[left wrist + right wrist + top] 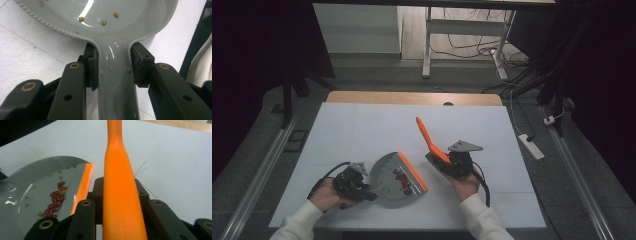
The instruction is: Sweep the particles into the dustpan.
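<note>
1. Nearest the camera in the high view: two forearms in white sleeves come in from the bottom edge, each hand on a black two-jaw gripper.
2. Left gripper [362,192] is clamped on the handle of a grey plastic dustpan with an orange rubber lip [398,179]. In the left gripper view both pads press on the sides of the grey handle [116,82], no gap.
3. The dustpan sits on the white table cover [362,130], near the front edge, between the two hands. Its orange lip faces right, towards the right gripper.
4. Inside the pan: a cluster of dark red beans [403,181] near the lip, plus small yellow-green beans [104,22] scattered over the tray. In the right gripper view the red beans [55,201] lie in a loose line just behind the lip.
5. Right gripper [443,164], just right of the dustpan, is closed on a brush with an orange plastic handle [428,137]. In the right gripper view the handle [120,195] runs straight up between the jaws, gripped on both sides.
6. The orange handle tilts up and away to the left, its free end above the middle of the table. A few thin bristles [141,168] show beside the handle.
7. Farther back: bare wooden table edge [412,98] beyond the cover.
8. Beyond that: grey floor, white desk legs [427,45], tangled cables, a white power strip [532,146] at the right.
</note>
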Demonstrator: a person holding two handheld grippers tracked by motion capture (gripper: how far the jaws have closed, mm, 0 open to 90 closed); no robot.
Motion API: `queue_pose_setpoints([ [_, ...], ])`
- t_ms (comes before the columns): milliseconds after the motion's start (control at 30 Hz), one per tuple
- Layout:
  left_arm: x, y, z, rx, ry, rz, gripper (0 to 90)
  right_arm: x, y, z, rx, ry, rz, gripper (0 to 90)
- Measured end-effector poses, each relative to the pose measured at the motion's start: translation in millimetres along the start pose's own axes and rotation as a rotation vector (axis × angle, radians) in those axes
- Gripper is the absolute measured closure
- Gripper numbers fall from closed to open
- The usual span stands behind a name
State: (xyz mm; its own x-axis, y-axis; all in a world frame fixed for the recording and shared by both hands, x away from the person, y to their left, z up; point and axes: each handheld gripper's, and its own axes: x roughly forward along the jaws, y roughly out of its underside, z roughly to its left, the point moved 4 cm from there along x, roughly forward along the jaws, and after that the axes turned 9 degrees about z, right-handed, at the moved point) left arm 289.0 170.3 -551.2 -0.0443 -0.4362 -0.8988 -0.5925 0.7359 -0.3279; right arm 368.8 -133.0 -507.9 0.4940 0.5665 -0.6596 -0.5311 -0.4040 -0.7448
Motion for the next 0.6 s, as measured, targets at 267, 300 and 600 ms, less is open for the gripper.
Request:
queue_pose_setpoints([
  [267, 1.0, 2.0, -0.4, -0.003, -0.002, -0.023, 61.8, 5.0, 6.4, -9.8, 0.005, 0.006, 0.028, 70.8],
  [300, 1.0, 2.2, -0.5, -0.002, -0.002, -0.026, 61.8, 5.1, 6.5, -10.0, 0.002, 0.003, 0.027, 70.8],
  [600, 1.3, 4.0, -2.3, -0.012, -0.015, -0.058, 61.8, -0.8, 7.4, -12.8, -0.023, -0.013, 0.022, 70.8],
])
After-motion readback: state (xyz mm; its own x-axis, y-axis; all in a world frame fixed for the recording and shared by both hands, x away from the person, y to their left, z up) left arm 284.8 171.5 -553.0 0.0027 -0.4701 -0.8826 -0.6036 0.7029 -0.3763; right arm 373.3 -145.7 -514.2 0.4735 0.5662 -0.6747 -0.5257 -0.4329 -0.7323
